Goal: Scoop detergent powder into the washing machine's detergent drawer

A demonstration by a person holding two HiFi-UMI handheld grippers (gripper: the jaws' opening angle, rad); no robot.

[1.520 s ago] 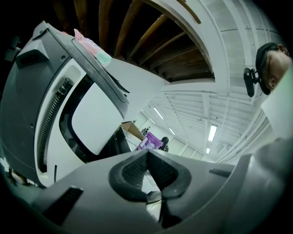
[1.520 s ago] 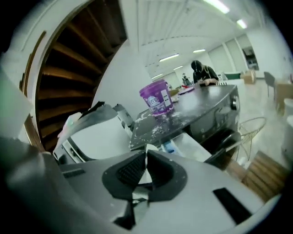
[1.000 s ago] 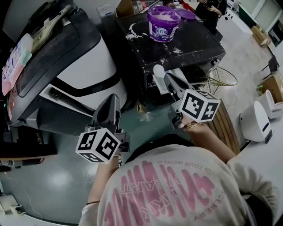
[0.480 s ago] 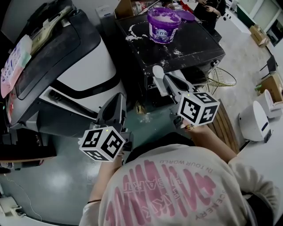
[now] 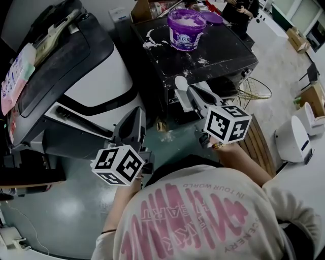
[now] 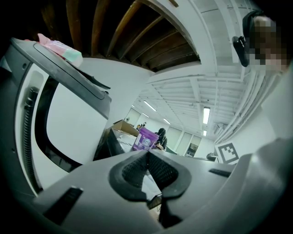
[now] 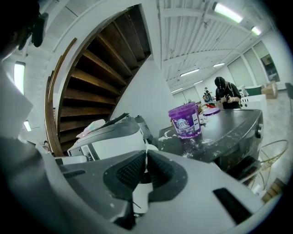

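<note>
A purple detergent tub (image 5: 187, 28) stands open, with white powder in it, on the black table (image 5: 228, 53). My right gripper (image 5: 193, 92) hovers below the table's near edge, shut on the handle of a white scoop (image 5: 181, 83) whose bowl points toward the table. In the right gripper view the white handle (image 7: 140, 201) sits pinched between the pads, and the tub (image 7: 185, 121) is ahead to the right. My left gripper (image 5: 133, 115) is shut and holds nothing, close to the front of the white and black washing machine (image 5: 96, 76). I cannot make out the detergent drawer.
Spilled powder (image 5: 152, 36) streaks the tabletop, and a purple lid (image 5: 213, 18) lies behind the tub. A person (image 5: 244, 9) stands at the table's far end. A slatted wooden piece (image 5: 258, 144) and a white device (image 5: 292, 139) are on the right.
Both grippers have drifted only slightly; the left one crept a little up and right toward the machine. The scoop stays in the right gripper.
</note>
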